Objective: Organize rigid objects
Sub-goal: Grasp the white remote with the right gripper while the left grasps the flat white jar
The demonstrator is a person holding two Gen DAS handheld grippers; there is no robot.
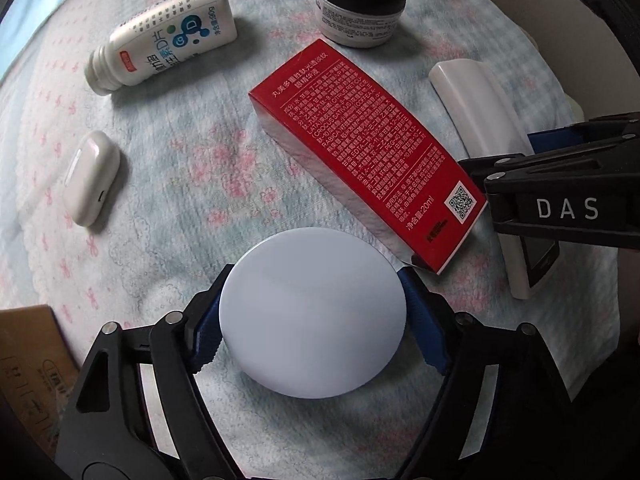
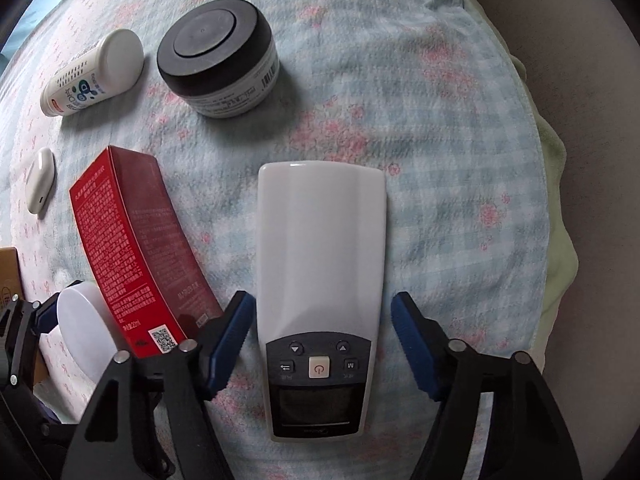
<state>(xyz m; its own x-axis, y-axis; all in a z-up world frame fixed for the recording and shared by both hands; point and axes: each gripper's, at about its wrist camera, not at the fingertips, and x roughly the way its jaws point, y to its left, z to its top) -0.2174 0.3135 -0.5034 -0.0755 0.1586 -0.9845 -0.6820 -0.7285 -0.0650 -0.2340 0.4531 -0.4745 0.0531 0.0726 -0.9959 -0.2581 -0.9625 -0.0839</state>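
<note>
Jaws on my left gripper sit on either side of a pale blue round lid, the blue pads touching its rim on both sides, so I read that as a grip on the lid. It lies flat on the flowered blue cloth near the bottom of the left wrist view, with the corner of a red box just beside it.

My right gripper straddles a white remote control that lies lengthwise between the fingers, button end and screen toward the camera. I see the left pad against the remote's edge, while a thin strip of cloth shows between the right pad and the other edge, so these jaws are part way closed around it and not yet pressing on both sides.

The red box lies flat on its side between the two grippers, printed face up. Beyond it a white bottle lies on its side, and a white jar with a black lid stands upright near it. A small white earbud case rests well apart to the left. A cardboard box shows at the lower left edge.
</note>
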